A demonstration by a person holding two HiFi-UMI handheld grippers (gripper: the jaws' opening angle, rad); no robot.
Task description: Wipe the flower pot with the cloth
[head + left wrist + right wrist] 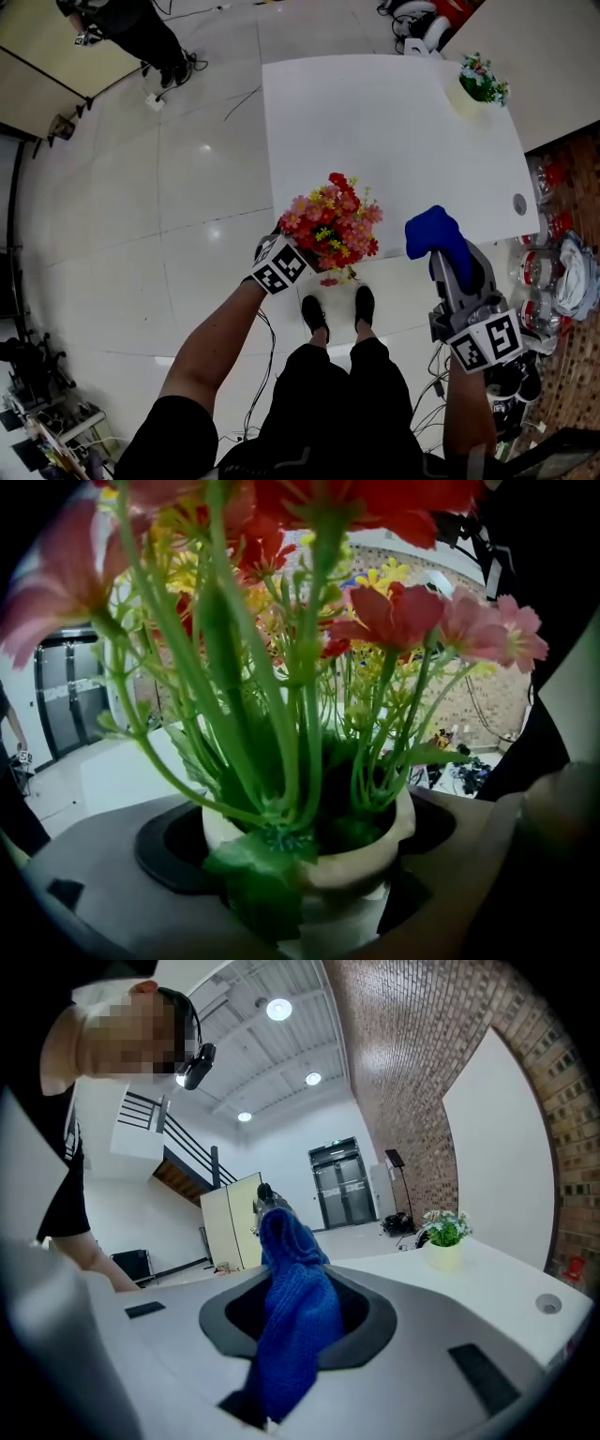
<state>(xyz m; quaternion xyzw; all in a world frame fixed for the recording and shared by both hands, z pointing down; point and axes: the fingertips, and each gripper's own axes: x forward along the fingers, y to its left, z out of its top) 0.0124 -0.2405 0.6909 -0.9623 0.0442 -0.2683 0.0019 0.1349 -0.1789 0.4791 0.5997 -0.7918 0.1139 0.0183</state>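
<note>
A cream flower pot [323, 866] with red, pink and yellow flowers [330, 223] is held up over the near edge of the white table [394, 141]. My left gripper [317, 268] is shut on the pot, its jaws pressed against both sides of the rim; stems and leaves fill the left gripper view. To the right of the flowers, and apart from them, my right gripper [442, 261] is shut on a blue cloth [432, 232]. In the right gripper view the blue cloth [294, 1312] stands bunched up between the jaws.
A second small pot with a green plant [480, 84] stands at the table's far right corner. A round hole [519, 203] sits near the table's right edge. Bottles and bags [553, 272] lie on the floor at the right. Another person [141, 33] stands at the far left.
</note>
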